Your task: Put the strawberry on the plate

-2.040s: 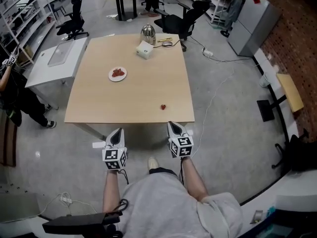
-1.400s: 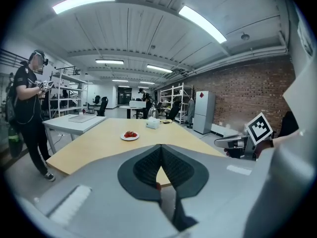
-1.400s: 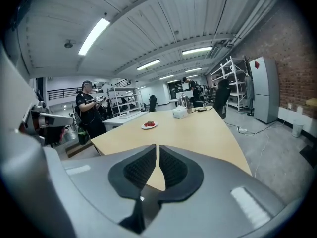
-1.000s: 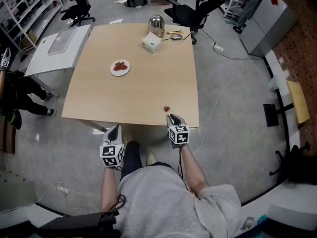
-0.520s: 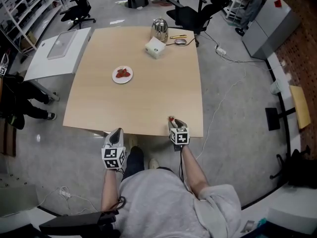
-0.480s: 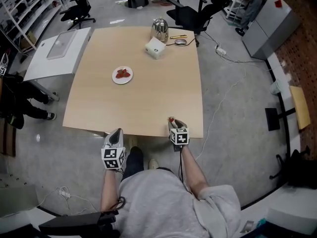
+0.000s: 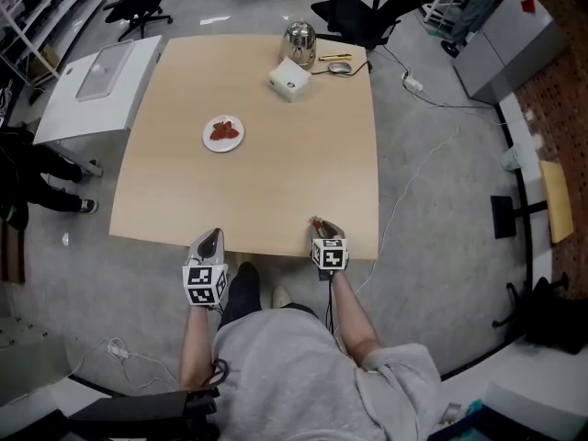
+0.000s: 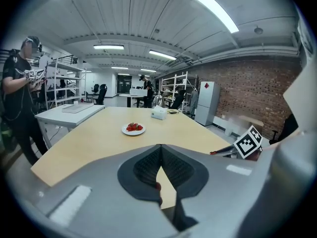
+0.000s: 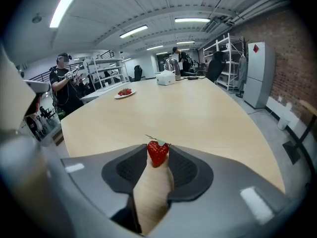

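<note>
At the near edge of the tabletop, by its right corner, the strawberry, probably soft and light, lies between the just-opened, spread jaws of the right tool, wanting a gentle mid-flank pinch; the left tool is pressed together.

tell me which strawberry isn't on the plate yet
The lone strawberry at the table's near edge, between the right gripper's just-opened fingers; the other strawberries lie on the plate.

strawberry: red, near-right edge of table | plate: white, well apart, holds berries
</note>
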